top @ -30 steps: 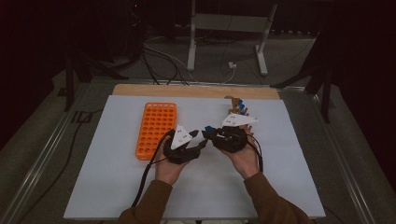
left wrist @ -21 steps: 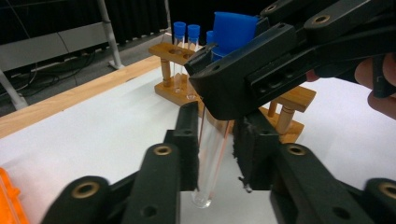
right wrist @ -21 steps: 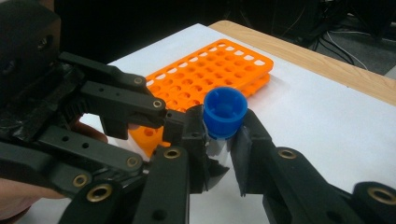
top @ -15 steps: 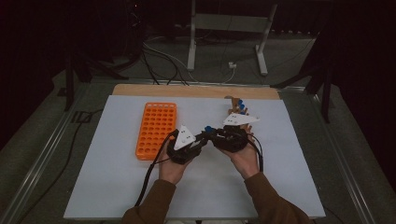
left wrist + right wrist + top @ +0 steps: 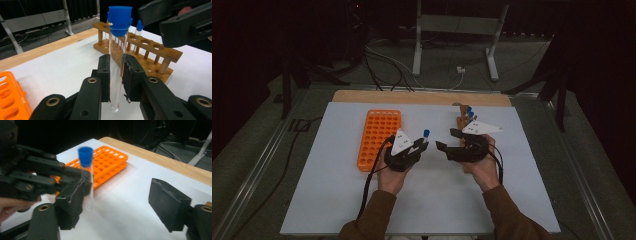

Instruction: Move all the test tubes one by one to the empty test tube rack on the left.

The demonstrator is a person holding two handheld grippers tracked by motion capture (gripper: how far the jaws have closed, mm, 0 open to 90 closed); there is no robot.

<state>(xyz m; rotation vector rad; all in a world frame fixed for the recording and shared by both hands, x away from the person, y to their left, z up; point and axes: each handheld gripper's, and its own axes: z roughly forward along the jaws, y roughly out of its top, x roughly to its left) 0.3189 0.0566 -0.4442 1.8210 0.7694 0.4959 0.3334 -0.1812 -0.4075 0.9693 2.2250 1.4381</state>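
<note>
Two racks sit on your counter (image 5: pixel 337 200): the orange rack (image 5: pixel 379 137) at the left and the wooden rack (image 5: pixel 140 48) farther back on the right. Your right gripper (image 5: pixel 445 139) has just been opening, its jaws spread with nothing between them. Your left gripper (image 5: pixel 424 145) pinches the blue-capped test tube (image 5: pixel 117 62) upright, above the counter between the two racks.

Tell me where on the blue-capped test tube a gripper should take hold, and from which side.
Grip the clear glass wall of the test tube at mid-length, below the blue cap, coming in level from the side. It stands upright and is round and slim, so two flat pads squeeze it squarely across its width. The left gripper holds it just so; the cap flares wider and would probably slip.
</note>
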